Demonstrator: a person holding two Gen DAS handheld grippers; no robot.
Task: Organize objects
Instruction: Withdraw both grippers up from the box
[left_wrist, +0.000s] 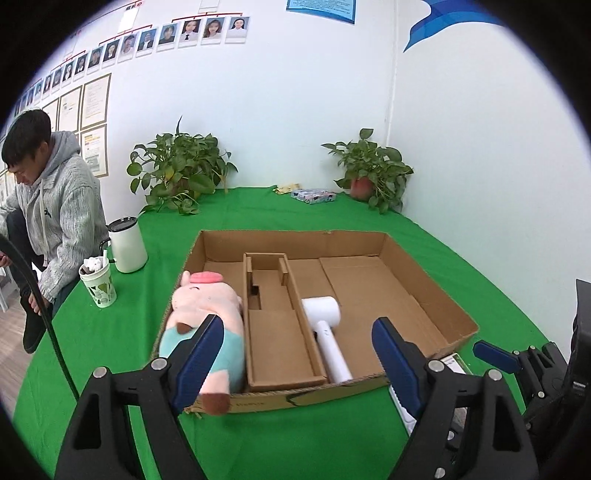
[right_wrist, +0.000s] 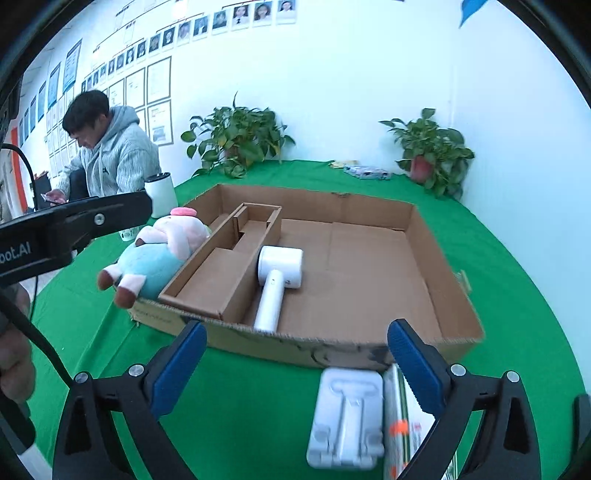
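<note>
A shallow cardboard box (left_wrist: 424, 273) (right_wrist: 424, 236) lies on the green cloth. A pink plush pig (left_wrist: 207, 299) (right_wrist: 162, 251) lies in its left strip, feet hanging over the near rim. Beside a narrow inner cardboard tray (left_wrist: 273, 317) (right_wrist: 221, 269), a white hair dryer (left_wrist: 325, 314) (right_wrist: 279, 266) lies with its handle toward me. My left gripper (left_wrist: 298, 323) hovers open before the box, holding nothing. My right gripper (right_wrist: 297, 328) is open and empty above a white phone stand (right_wrist: 347, 417) and a green-white packet (right_wrist: 400, 424) on the cloth.
A white kettle (left_wrist: 127, 245) and a green cup (left_wrist: 98, 284) stand left of the box. Two potted plants (left_wrist: 177, 166) (left_wrist: 373, 173) and a tissue pack (left_wrist: 314, 195) sit at the back wall. A seated person (left_wrist: 55, 206) is at the far left.
</note>
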